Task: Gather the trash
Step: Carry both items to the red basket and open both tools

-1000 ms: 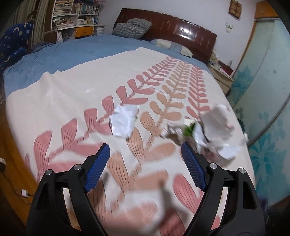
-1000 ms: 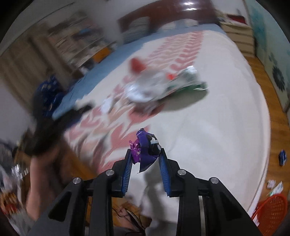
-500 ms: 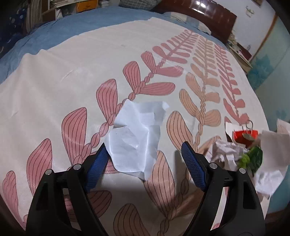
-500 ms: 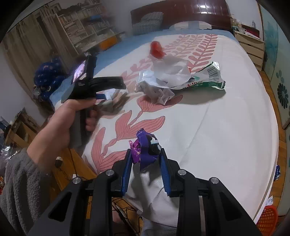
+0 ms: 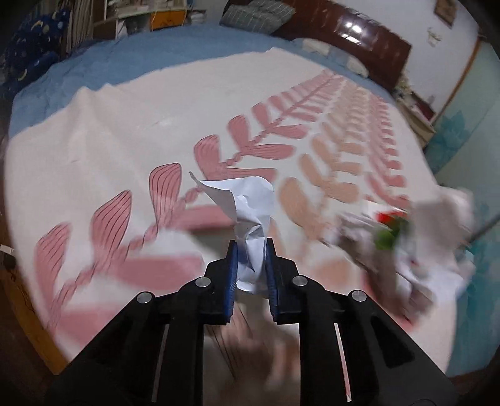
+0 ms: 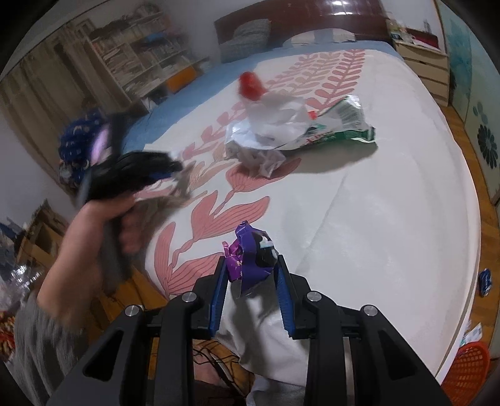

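My left gripper (image 5: 251,246) is shut on a crumpled white paper (image 5: 247,206) and holds it just above the leaf-patterned bedspread (image 5: 125,150). My right gripper (image 6: 251,265) is shut on a purple wrapper (image 6: 250,254) over the bed's near edge. A pile of trash, with a green and white snack bag (image 6: 337,129), white paper (image 6: 272,114) and a red piece (image 6: 250,86), lies on the bed; it shows blurred at the right in the left wrist view (image 5: 406,237). The left gripper shows blurred at the left in the right wrist view (image 6: 137,175).
An orange basket (image 6: 465,371) stands on the wooden floor at the bed's right foot, with small scraps (image 6: 484,281) nearby. A dark headboard (image 5: 359,34), pillows (image 5: 256,14), bookshelves (image 6: 150,62) and a nightstand (image 6: 425,65) ring the bed.
My left gripper has closed on the white paper and lifted it off the bedspread. My right gripper still holds the purple wrapper in about the same place.
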A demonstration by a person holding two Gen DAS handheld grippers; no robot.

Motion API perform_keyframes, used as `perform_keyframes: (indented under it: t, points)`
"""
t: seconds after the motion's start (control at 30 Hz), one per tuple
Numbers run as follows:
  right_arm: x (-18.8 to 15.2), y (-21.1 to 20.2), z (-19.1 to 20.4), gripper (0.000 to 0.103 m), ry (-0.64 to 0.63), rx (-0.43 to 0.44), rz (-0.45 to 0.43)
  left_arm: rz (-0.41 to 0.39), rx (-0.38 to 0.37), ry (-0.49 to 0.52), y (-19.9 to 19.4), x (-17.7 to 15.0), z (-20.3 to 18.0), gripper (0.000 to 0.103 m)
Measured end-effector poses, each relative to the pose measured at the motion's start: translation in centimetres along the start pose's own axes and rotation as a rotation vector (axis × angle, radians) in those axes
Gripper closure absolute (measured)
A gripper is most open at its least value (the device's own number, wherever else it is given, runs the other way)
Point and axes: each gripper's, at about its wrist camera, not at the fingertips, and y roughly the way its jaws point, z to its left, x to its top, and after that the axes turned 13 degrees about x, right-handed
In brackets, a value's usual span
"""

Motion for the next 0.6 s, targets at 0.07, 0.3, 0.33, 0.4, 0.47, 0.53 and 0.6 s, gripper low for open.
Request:
perform_keyframes:
  t: [0.07, 0.3, 0.33, 0.4, 0.47, 0.53, 0.6]
  points:
    - [0.1, -1.6, -0.4, 0.072, 0.011, -0.004, -0.027, -0.049, -0.025, -0.001, -4.2, -1.2, -0.7, 0.086]
    - [1.0, -14.4, -1.7, 0.072, -0.017, -0.030, -0.187, -0.235, -0.186, 0.109, -20.5, -7.0, -7.7, 0.086]
    - [1.2, -17.1, -2.3, 0.072, -0.021, -0.045, -0.224, -0.251, -0.222, 0.123, -22.4, -7.9, -9.0, 0.086]
    - [1.4, -21.8, -3.6, 0.072, -0.014, -0.076, -0.283, -0.265, -0.279, 0.152, -25.1, -9.2, -11.5, 0.086]
    - [1.0, -26.9, -5.5, 0.072, -0.005, -0.123, -0.345, -0.269, -0.351, 0.175, -27.3, -10.2, -14.2, 0.086]
    - [0.2, -31.2, -7.7, 0.072, 0.015, -0.176, -0.380, -0.266, -0.431, 0.226, -29.3, -11.5, -17.9, 0.086]
    - [-0.7, -34.3, -10.0, 0.072, 0.047, -0.226, -0.390, -0.247, -0.486, 0.270, -29.9, -12.6, -21.1, 0.086]
